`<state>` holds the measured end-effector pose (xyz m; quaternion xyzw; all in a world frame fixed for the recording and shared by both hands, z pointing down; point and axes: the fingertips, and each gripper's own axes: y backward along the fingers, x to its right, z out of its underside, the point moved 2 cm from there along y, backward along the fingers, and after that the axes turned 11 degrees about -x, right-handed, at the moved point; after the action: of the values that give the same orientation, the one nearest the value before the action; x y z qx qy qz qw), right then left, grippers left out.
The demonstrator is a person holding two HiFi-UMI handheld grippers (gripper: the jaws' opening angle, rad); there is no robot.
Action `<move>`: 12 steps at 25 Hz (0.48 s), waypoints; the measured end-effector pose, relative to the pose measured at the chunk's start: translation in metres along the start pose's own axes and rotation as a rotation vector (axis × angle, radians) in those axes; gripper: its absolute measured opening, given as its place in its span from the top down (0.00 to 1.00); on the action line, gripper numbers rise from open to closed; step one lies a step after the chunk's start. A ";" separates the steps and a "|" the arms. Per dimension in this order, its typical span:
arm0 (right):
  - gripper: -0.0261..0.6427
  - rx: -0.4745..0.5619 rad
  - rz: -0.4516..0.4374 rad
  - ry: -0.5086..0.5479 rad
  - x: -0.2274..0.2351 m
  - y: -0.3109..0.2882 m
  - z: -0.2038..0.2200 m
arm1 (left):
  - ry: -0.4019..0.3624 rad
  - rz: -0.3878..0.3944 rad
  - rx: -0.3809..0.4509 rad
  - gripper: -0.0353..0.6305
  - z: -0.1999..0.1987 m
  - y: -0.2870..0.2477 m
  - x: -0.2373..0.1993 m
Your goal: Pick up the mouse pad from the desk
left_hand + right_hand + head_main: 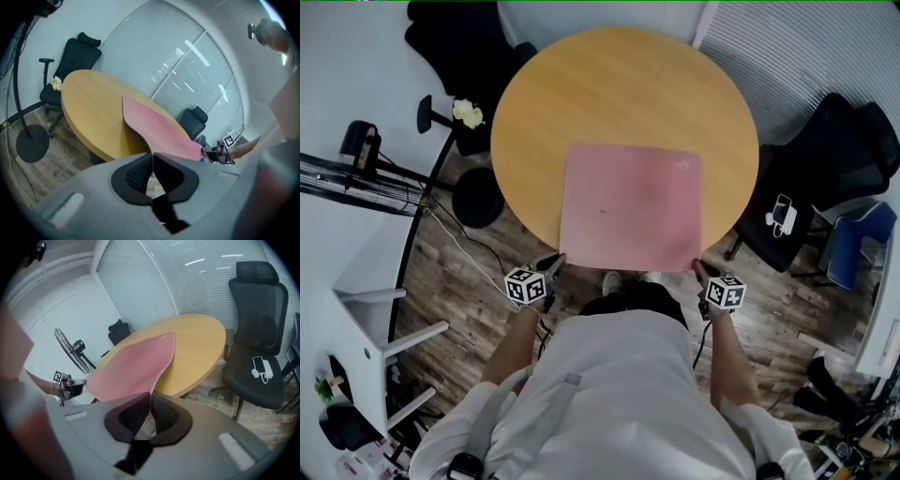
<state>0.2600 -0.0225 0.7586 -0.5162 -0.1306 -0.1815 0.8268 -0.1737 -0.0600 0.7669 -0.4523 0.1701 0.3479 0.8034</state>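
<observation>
A pink mouse pad (633,208) lies over the near part of a round wooden desk (623,89), its near edge raised off the rim. My left gripper (557,263) is shut on the pad's near left corner (151,149). My right gripper (697,269) is shut on its near right corner (151,391). The pad (159,129) curves up from the desk toward both sets of jaws. In the left gripper view the right gripper (206,151) shows clamped on the far corner; in the right gripper view the left gripper (83,382) does the same.
Black office chairs stand round the desk: one (464,42) at the far left, one (825,178) at the right with a white device (782,215) on its seat. A fan (356,173) and its round base (478,197) stand left of the desk. A white shelf (370,337) is near left.
</observation>
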 end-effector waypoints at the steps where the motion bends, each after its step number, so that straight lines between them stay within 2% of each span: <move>1: 0.94 0.007 0.000 0.000 -0.001 0.001 -0.002 | -0.003 0.002 0.009 0.92 -0.002 0.001 0.002; 12: 0.94 0.078 -0.008 0.035 -0.013 0.017 -0.020 | -0.051 0.028 0.106 0.92 -0.035 0.008 0.021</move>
<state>0.2559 -0.0319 0.7311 -0.4798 -0.1250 -0.1886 0.8477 -0.1636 -0.0784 0.7306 -0.3978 0.1740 0.3609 0.8254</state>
